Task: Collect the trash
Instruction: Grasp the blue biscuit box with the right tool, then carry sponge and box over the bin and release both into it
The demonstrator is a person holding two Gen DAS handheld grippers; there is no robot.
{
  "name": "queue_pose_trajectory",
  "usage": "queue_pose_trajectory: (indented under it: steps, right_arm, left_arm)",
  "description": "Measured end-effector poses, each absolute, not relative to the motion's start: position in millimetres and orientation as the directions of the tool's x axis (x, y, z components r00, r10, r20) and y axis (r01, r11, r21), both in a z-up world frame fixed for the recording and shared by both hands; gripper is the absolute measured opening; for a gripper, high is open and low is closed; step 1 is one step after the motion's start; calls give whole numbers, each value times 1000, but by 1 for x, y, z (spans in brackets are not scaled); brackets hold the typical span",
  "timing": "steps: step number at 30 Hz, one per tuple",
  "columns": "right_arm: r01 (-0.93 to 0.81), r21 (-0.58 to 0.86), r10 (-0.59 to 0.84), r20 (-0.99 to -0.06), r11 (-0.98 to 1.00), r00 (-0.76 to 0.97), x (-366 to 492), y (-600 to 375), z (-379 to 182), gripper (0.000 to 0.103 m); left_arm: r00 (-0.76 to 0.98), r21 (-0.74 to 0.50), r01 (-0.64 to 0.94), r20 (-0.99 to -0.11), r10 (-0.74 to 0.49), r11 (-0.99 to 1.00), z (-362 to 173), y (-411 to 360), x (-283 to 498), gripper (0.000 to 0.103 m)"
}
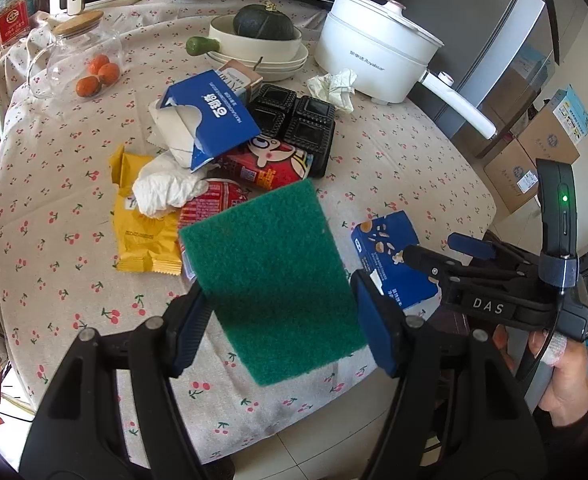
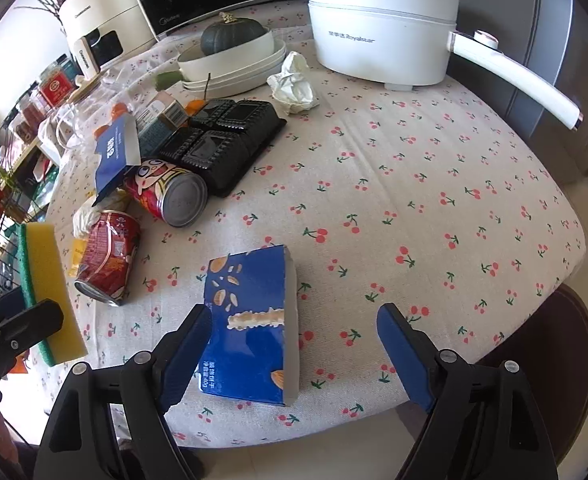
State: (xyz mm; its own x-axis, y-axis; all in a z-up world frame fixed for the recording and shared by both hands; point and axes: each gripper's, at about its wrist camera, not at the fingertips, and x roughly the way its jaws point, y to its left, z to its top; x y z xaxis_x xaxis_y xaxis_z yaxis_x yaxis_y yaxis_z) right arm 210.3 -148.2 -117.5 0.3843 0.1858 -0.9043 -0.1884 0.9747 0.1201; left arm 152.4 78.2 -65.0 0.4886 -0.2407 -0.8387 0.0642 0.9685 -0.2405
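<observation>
On the left we are holding a green-faced sponge (image 1: 271, 284) in the left tool (image 1: 281, 320), its two pads pressing on the sponge's edges so that it hangs flat above the bench (image 1: 394, 152), probably kept ready for wiping once the rubbish is gone. Just beyond it we are looking at the heap still waiting to be collected: a yellow wrapper (image 1: 143, 236), a crumpled tissue (image 1: 165, 188), a torn blue carton (image 1: 209, 116), a red can (image 2: 109, 256) and a black tray (image 1: 298, 120), all lying close together. Further right we are hovering the right tool (image 2: 294, 344) over the blue snack box (image 2: 253, 320), which lies alone near the bench's front edge; the jaws are standing wide, gripping nothing, with the box between them, seemingly to close on it.
</observation>
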Motion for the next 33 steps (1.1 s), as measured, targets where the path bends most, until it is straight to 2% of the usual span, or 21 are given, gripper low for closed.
queue_pose_trajectory:
  steps: [11, 12, 13, 14, 22, 33]
  right_arm:
    - [-286, -10, 92, -935, 958, 343, 207, -99, -148, 84]
    - [-290, -24, 81, -935, 957, 345, 207, -99, -149, 77]
    - [-294, -36, 71, -936, 955, 346, 206, -98, -150, 64]
    - [-299, -48, 61, -936, 953, 347, 206, -98, -150, 61]
    - [-307, -39, 83, -923, 951, 376, 199, -114, -129, 60]
    - [-221, -39, 63, -897, 974, 437, 189, -177, -97, 60]
  left_arm:
    - [482, -240, 28, -847, -223, 970, -70, 98, 142, 69]
    - [483, -241, 30, -846, -225, 970, -70, 98, 141, 69]
    - [483, -241, 33, -846, -227, 970, -69, 98, 141, 69]
    - [484, -242, 36, -845, -229, 970, -69, 97, 140, 69]
    - [487, -230, 77, -840, -238, 970, -64, 80, 141, 69]
    - [470, -217, 177, -838, -276, 960, -62, 24, 147, 69]
